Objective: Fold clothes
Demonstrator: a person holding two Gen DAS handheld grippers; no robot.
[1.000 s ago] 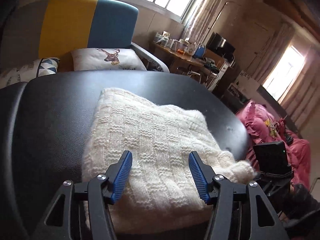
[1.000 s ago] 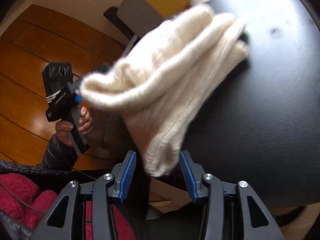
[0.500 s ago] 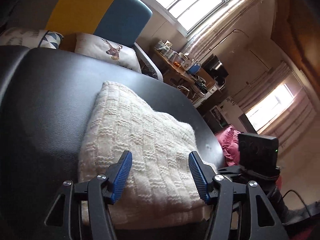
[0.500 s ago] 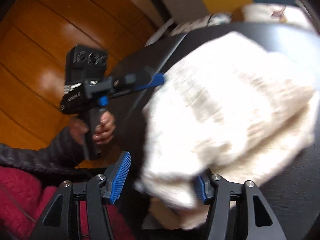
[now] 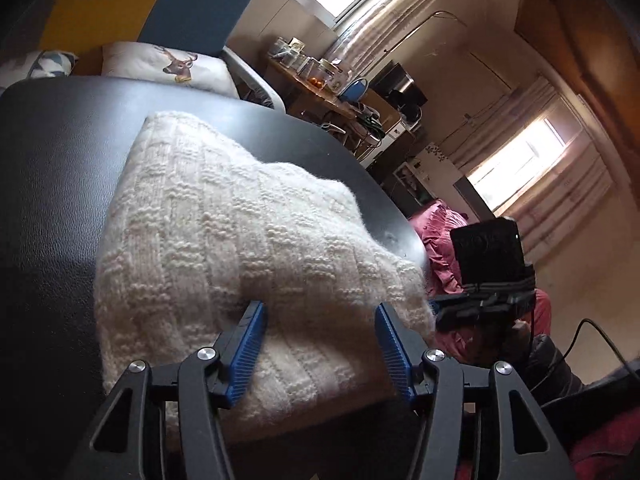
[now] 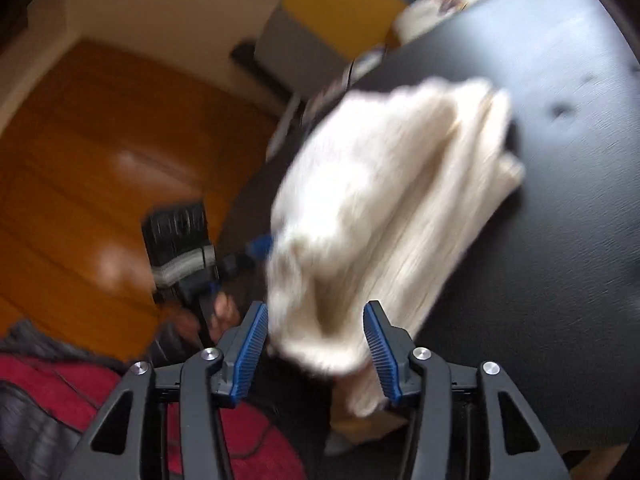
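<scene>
Left gripper (image 5: 318,338) and right gripper (image 6: 312,338), both spread wide, straddle the near edge of the folded cream knit sweater (image 5: 240,240) — which lies on the black table (image 5: 52,184) — deer cushion (image 5: 168,66) beyond.

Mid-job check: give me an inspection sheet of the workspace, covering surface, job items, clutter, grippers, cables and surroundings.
Surface: black table, round-edged.
Job's things: cream knit sweater, folded into a stack near the table's edge, one corner overhanging.
Clutter: nothing seen on the table besides the sweater.
Grippers: left gripper open, jaws astride the sweater's near edge; right gripper open at the overhanging corner; view blurred.
Cables: black cable beside the right-hand unit.
Surroundings: deer cushion, cluttered side desk, wooden floor.
</scene>
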